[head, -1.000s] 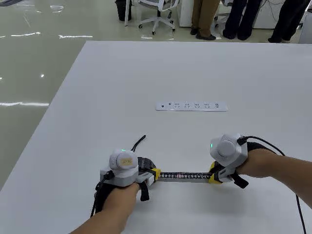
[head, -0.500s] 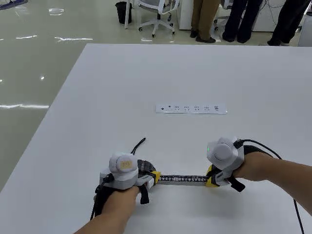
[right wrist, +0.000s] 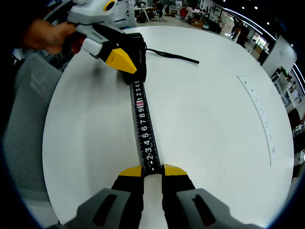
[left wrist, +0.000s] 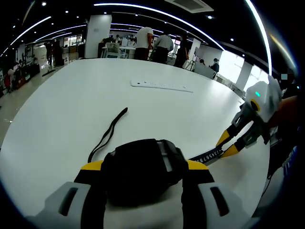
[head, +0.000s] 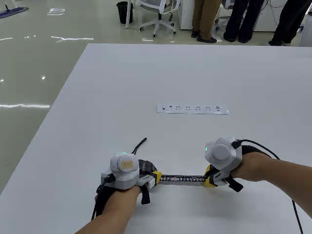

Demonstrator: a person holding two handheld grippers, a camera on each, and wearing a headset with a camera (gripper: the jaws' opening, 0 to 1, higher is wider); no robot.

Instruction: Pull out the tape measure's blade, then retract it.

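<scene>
The tape measure's black case [head: 146, 168] lies near the table's front edge, and my left gripper [head: 152, 177] is shut on it. In the left gripper view the case [left wrist: 143, 169] sits between the yellow-tipped jaws. Its black wrist strap [left wrist: 107, 133] trails across the table. A short stretch of numbered blade [head: 181, 179] runs right from the case to my right gripper [head: 208, 181]. The right gripper view has the blade [right wrist: 141, 119] lying flat, with the right gripper [right wrist: 152, 170] shut on its end near the hook. The case [right wrist: 137, 50] and the left gripper [right wrist: 119, 59] are at the far end.
A white power strip [head: 192, 108] lies flat mid-table, beyond both grippers. The white table [head: 161, 73] stretches wide around it. A black cable [head: 265, 146] runs along the person's right arm. Past the far edge stand people [head: 204, 19] and an office chair [head: 156, 14].
The right gripper has moved a little left toward the case, and the exposed blade is slightly shorter. The left gripper stays put on the case. The head camera tilted slightly.
</scene>
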